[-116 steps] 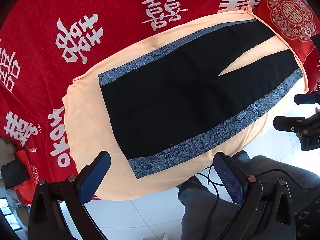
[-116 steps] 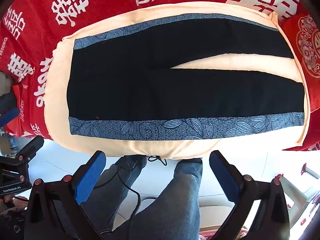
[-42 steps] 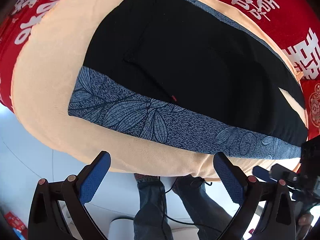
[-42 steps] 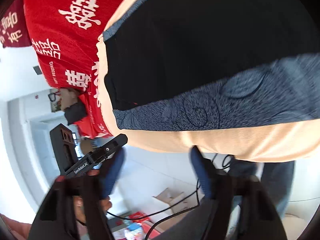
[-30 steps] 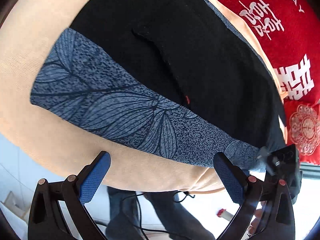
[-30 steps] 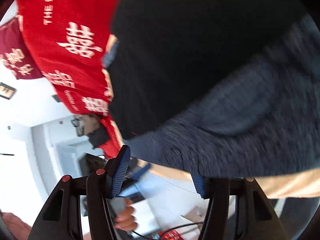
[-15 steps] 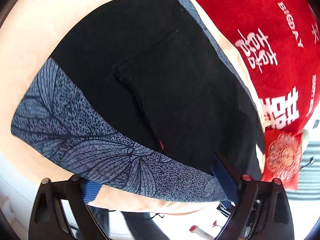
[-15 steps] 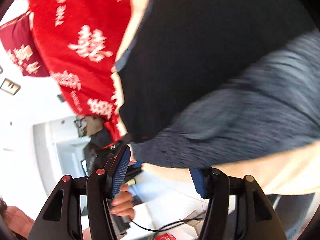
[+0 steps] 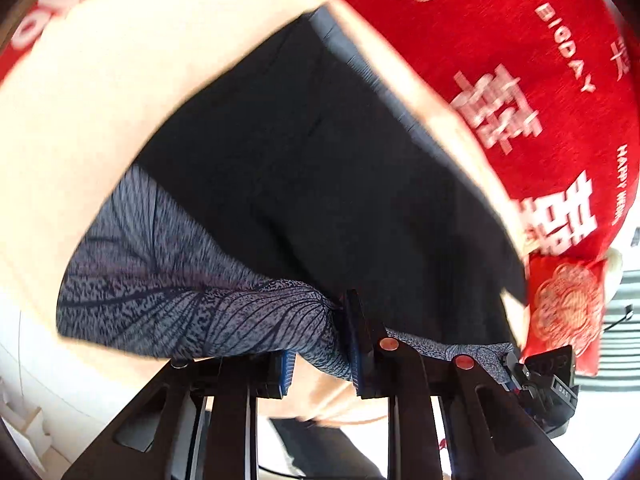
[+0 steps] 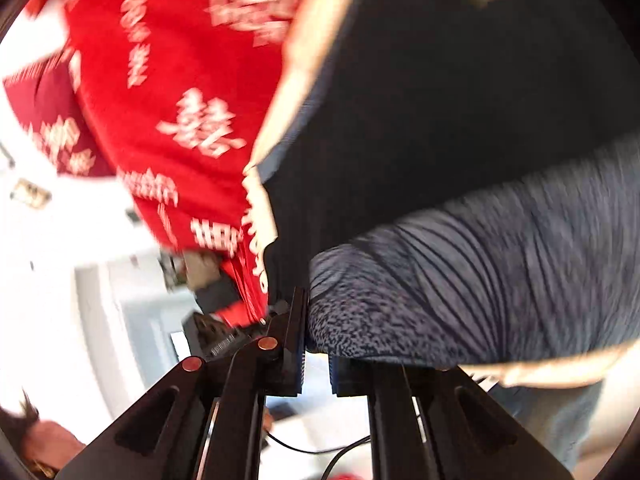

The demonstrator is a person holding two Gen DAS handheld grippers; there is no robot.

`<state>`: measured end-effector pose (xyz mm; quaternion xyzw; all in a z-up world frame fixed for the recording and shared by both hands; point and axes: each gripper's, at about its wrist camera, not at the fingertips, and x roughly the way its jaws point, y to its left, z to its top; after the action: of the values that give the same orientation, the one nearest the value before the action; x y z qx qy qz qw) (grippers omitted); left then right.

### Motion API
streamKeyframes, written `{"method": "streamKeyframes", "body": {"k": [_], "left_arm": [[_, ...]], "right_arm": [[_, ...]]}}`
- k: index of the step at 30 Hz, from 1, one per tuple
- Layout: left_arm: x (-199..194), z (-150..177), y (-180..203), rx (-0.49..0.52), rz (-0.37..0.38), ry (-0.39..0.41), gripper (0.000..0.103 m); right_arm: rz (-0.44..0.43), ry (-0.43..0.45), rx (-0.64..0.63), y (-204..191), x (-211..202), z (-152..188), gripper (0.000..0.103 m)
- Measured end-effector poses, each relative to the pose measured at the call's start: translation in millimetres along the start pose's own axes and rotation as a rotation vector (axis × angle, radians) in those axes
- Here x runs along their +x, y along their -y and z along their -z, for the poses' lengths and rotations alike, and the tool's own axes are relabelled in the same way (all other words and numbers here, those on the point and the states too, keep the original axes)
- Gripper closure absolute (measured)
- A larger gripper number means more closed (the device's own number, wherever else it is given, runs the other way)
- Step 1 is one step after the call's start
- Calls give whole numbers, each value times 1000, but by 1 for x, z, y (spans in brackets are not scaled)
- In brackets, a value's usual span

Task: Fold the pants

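Black pants [image 9: 320, 184] with a grey leaf-print side band [image 9: 168, 280], spread flat on a peach sheet [image 9: 100, 92] over a red cover [image 9: 540, 60]. Near edge of the band pinched by both tools: left gripper [image 9: 320, 344] with jaws drawn close on a bunched fold of print, right gripper [image 10: 316, 344] likewise nearly shut on the band's edge further along. Thin bite on both, by the look of it, so a slip out of one pair likely once lifted, leaving a skewed fold. Possibly some sheet caught under the left fingers too; hard to tell through the blur, but if so, dragged up with the cloth. Uneven lift between the two sides, and a twisted leg or crooked crease.
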<state>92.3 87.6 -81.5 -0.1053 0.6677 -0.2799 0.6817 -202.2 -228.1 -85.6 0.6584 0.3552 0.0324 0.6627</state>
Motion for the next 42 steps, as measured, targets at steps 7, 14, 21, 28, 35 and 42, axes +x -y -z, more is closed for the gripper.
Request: {"method": "streamKeyframes", "body": {"k": [7,14,21,28,35,42], "left_arm": [[7,-88,71,133,-25,122,79],[96,-174,86,185,-147,115,79],[95,-185,101,173,-226,66,78],[46,-167,114,231,-364,160,27],[129,-183,118,280,-514,99,27],[137,-182,131,320,-577,92,22]], "right_arm": [[101,-80,-169,-56,13,-128,89],[296,-138,-202,-34,80,-232,89],[327,-203,-186,-20,95,-254,32],[338,-217,-390,-72,81,-213,43],[540,-262,-615,-71,159,-226,62],[491,-77,-503,-73,116,-257,52]]}}
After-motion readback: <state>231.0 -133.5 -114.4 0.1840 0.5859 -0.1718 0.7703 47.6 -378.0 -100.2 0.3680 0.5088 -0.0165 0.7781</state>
